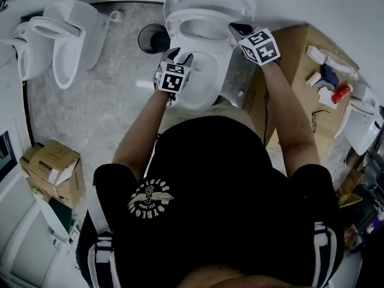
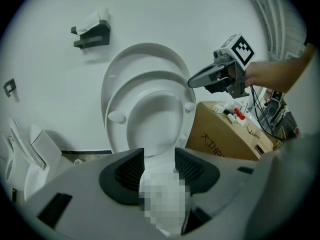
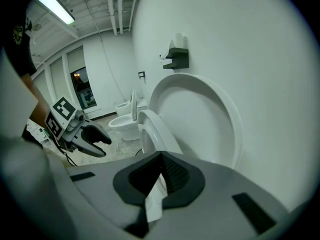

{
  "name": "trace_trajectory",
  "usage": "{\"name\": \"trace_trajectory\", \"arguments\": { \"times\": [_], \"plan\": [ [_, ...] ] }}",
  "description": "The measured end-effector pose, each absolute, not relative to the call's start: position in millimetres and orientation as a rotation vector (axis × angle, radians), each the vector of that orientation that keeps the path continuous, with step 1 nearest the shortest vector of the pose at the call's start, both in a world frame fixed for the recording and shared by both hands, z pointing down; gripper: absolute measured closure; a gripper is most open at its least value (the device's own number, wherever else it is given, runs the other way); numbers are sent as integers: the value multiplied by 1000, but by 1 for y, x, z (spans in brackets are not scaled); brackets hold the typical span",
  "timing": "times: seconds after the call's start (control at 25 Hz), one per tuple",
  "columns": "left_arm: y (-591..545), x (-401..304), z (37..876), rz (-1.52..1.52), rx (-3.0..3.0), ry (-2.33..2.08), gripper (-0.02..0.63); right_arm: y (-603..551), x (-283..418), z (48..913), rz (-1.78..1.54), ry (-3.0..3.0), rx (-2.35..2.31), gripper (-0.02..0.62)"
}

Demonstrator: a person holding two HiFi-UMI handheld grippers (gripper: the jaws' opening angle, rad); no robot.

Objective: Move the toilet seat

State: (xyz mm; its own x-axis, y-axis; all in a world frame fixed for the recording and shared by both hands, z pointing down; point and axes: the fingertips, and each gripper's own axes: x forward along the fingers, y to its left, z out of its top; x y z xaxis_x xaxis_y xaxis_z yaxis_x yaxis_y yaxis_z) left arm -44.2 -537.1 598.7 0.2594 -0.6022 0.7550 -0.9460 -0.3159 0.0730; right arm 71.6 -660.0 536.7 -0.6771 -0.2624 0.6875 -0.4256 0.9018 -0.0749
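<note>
The white toilet (image 1: 201, 77) stands against the wall with its lid (image 2: 145, 54) up. The toilet seat (image 2: 120, 109) ring is tilted partway up in front of the lid. My right gripper (image 1: 235, 29) is at the seat's right edge and is shut on the toilet seat (image 3: 152, 129), whose thin rim runs down between the jaws. From its own view the right gripper (image 3: 161, 171) has its pads pinched together on that rim. My left gripper (image 1: 178, 57) hangs over the bowl's front left, open, with only the bowl below the left gripper (image 2: 159, 166).
Two more white toilets (image 1: 66, 35) stand at the left on the grey floor. A dark round bin (image 1: 153, 38) sits beside the toilet. A large cardboard box (image 1: 294, 59) with small items on it is close on the right. A paper holder (image 2: 92, 31) hangs on the wall.
</note>
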Motion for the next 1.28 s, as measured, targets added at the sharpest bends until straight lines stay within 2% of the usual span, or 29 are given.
{"name": "trace_trajectory", "arguments": {
  "times": [0.48, 0.72, 0.96, 1.28],
  "plan": [
    [-513, -64, 573, 826, 2005, -1467, 408, -676, 70, 538, 315, -2326, 553, 566],
    [-518, -74, 499, 686, 2156, -1597, 454, -654, 79, 478, 214, -2407, 768, 565],
    [-502, -89, 401, 501, 2315, -1758, 558, -583, 92, 395, 31, -2507, 977, 565],
    [-441, -85, 307, 351, 2549, -1751, 582, -485, 97, 326, -31, -2547, 1164, 566]
  ]
}}
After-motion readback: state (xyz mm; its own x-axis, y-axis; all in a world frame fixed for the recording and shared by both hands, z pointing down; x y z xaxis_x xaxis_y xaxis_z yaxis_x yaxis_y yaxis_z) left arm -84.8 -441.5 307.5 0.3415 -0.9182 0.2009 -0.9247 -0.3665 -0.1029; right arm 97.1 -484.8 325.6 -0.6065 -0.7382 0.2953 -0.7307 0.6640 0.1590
